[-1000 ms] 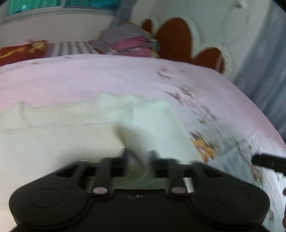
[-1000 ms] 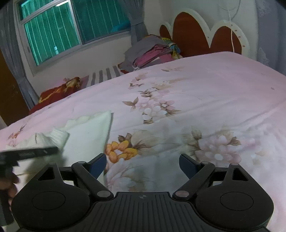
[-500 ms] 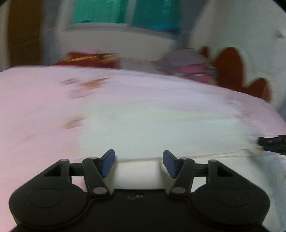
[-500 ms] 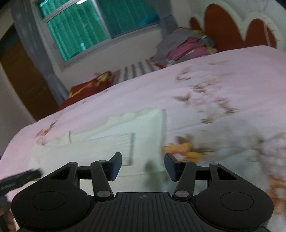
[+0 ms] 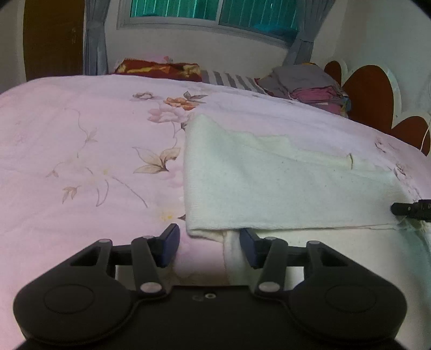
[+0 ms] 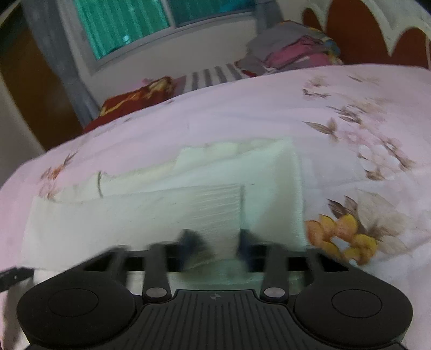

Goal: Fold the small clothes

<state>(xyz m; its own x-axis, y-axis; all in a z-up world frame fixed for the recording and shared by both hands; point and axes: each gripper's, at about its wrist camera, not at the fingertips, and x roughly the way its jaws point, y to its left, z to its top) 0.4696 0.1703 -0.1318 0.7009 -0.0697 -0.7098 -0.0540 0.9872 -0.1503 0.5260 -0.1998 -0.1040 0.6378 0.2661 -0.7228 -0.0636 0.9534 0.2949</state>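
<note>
A cream-white small garment (image 5: 269, 188) lies partly folded on the pink floral bedspread (image 5: 80, 161). It also shows in the right wrist view (image 6: 188, 204). My left gripper (image 5: 208, 246) is open and empty, low at the garment's near left corner, its fingers to either side of the folded edge. My right gripper (image 6: 215, 247) is open but narrowed, blurred by motion, with its fingers over the garment's near edge beside a fold line. The right gripper's tip (image 5: 409, 208) shows at the right edge of the left wrist view, touching the garment.
A pile of folded clothes (image 5: 304, 83) and a red patterned pillow (image 5: 159, 68) lie at the far side of the bed. A brown and white headboard (image 5: 374, 88) stands at the right. A window with curtains (image 5: 210, 13) is behind.
My left gripper let go of the cloth, opened and swung to the garment's left corner. My right gripper moved left onto the garment and its fingers came closer together.
</note>
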